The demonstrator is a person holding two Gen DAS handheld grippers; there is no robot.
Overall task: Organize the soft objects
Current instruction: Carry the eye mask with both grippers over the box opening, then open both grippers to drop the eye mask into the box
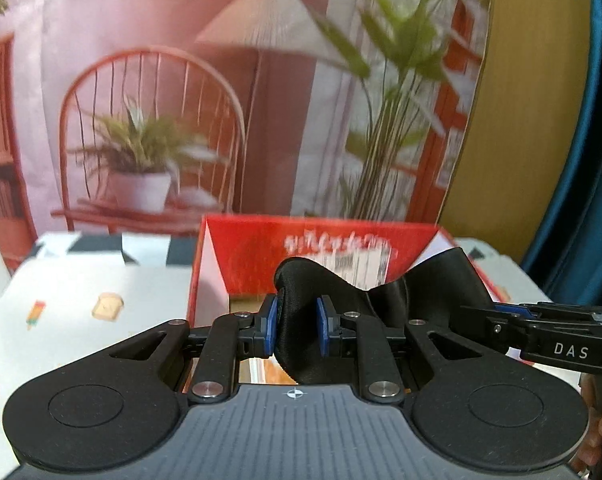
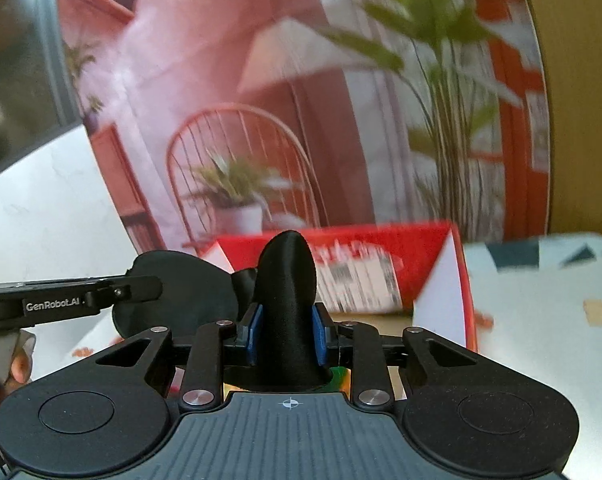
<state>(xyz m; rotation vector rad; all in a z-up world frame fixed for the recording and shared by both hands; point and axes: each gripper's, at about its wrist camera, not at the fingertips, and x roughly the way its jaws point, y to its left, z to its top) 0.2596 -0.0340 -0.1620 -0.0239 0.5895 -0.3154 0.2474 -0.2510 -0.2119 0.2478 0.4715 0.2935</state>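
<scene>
A black satin eye mask hangs between both grippers, above the near edge of an open red box. My left gripper is shut on the mask's left end, the blue pads pinching the fabric. My right gripper is shut on the mask's other end, which stands up between its pads. The right gripper also shows in the left wrist view, coming in from the right. The left gripper shows in the right wrist view at the left, against the mask's other lobe. The red box lies just beyond.
The box stands on a table covered by a white cloth with small food prints. A printed backdrop of a chair, lamp and plants stands close behind the box. A yellow board and blue fabric are at the right.
</scene>
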